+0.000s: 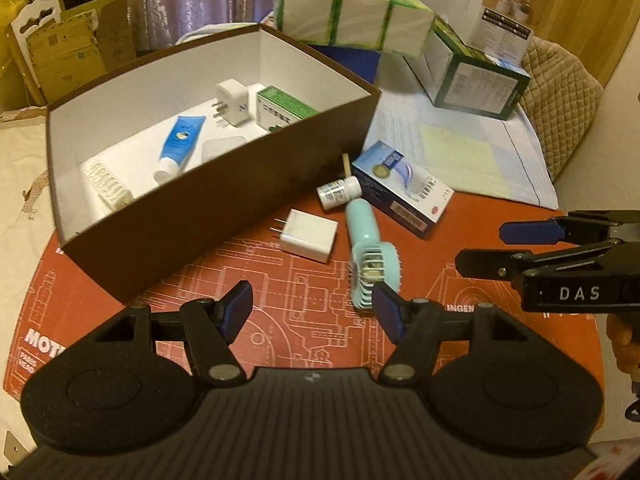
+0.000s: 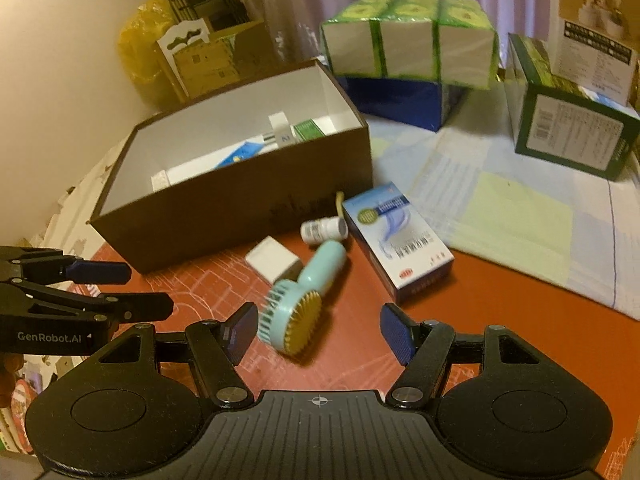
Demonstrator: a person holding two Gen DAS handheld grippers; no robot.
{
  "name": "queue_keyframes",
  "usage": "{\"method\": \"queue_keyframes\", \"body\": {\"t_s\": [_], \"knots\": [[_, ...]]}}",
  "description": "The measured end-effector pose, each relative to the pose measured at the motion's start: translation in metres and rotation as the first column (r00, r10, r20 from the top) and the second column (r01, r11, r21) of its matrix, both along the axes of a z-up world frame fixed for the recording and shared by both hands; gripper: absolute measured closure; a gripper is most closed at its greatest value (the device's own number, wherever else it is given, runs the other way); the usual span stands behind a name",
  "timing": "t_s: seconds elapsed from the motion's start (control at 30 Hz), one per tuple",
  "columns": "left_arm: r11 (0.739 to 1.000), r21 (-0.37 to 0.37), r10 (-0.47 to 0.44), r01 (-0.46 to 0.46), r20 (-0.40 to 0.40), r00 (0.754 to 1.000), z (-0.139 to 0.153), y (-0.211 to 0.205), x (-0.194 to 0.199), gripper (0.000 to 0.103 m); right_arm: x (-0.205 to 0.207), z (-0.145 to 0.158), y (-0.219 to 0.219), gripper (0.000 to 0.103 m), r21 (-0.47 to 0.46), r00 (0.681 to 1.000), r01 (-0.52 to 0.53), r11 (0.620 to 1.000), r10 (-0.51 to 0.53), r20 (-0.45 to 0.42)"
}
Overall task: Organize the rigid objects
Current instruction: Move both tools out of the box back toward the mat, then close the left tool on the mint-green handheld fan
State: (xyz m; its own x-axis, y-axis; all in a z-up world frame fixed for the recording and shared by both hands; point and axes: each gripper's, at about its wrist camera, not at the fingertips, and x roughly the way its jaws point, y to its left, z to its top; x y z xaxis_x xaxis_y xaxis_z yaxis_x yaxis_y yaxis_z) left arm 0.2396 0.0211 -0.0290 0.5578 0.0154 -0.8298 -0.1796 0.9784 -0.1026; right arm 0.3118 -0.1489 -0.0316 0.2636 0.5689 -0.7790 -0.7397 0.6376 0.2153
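A brown box [image 1: 224, 216] [image 2: 240, 216] with a white inside stands on the red mat. In it lie a blue tube [image 1: 180, 140], a white plug adapter [image 1: 232, 106], a green-and-white carton [image 1: 284, 110] and a white comb-like piece [image 1: 106, 184]. In front of the box lie a white charger [image 1: 308, 236] [image 2: 274, 260], a mint hand fan [image 1: 366, 248] [image 2: 304, 296], a small white bottle [image 1: 340, 194] [image 2: 324, 230] and a blue-white carton [image 1: 404, 188] [image 2: 396, 240]. My left gripper [image 1: 314, 312] hovers open before the charger and fan. My right gripper [image 2: 318, 334] hovers open over the fan head, holding nothing.
Green tissue packs [image 1: 348, 8] [image 2: 408, 36] sit on a blue box behind. A dark green carton [image 1: 476, 76] [image 2: 568, 120] and a pale checked cloth [image 2: 500, 208] lie to the right. Cardboard boxes [image 1: 72, 48] stand at the back left. A hand [image 1: 624, 340] holds the right gripper.
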Motion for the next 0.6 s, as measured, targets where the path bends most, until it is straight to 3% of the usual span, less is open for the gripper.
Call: {"method": "queue_keyframes", "body": {"t_s": [0.6], "knots": [[0.998, -0.020, -0.067, 0.066, -0.051, 0.996, -0.032, -0.032, 0.036, 0.041, 0.017, -0.023, -0.031, 0.038, -0.051, 0.997, 0.068, 0.996, -0.070, -0.030]]}}
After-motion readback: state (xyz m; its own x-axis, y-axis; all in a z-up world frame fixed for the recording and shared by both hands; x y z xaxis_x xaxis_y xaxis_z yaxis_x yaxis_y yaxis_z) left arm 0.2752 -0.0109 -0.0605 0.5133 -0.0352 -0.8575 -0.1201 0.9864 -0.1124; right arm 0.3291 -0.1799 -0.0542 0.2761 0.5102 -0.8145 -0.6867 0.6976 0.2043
